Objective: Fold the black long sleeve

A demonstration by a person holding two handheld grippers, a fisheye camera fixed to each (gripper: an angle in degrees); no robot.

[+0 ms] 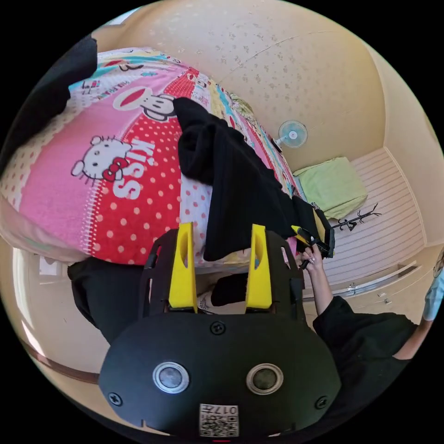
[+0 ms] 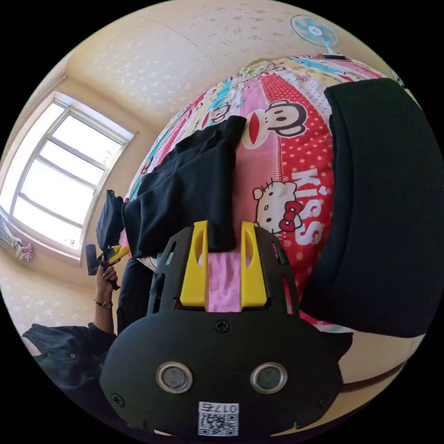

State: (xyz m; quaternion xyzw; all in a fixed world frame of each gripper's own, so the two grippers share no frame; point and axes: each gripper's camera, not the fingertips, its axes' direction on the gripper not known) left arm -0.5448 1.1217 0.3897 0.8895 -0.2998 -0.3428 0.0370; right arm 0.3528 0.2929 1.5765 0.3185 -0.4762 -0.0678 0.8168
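The black long sleeve [image 1: 231, 185] lies stretched in a loose strip across a cartoon-print bedspread [image 1: 115, 208]. In the left gripper view its near end hangs between the tips of my left gripper [image 1: 222, 245], whose yellow jaws stand wide apart. A hand holds my right gripper [image 1: 312, 233] at the garment's far end. In the right gripper view a narrow end of the black long sleeve [image 2: 194, 185] lies between the tips of my right gripper [image 2: 224, 243]. Its jaws stand apart, with pink bedspread [image 2: 277, 152] showing between them. My left gripper [image 2: 104, 256] is held in a hand near the garment's other end.
A large black cloth mass [image 2: 379, 208] lies on the bed beside the garment and is also seen as a black mass [image 1: 46, 92]. A fan [image 1: 292, 134], a green-covered object [image 1: 333, 185] and a coat stand [image 1: 358, 218] are beyond the bed. A window [image 2: 60, 180] is at one side.
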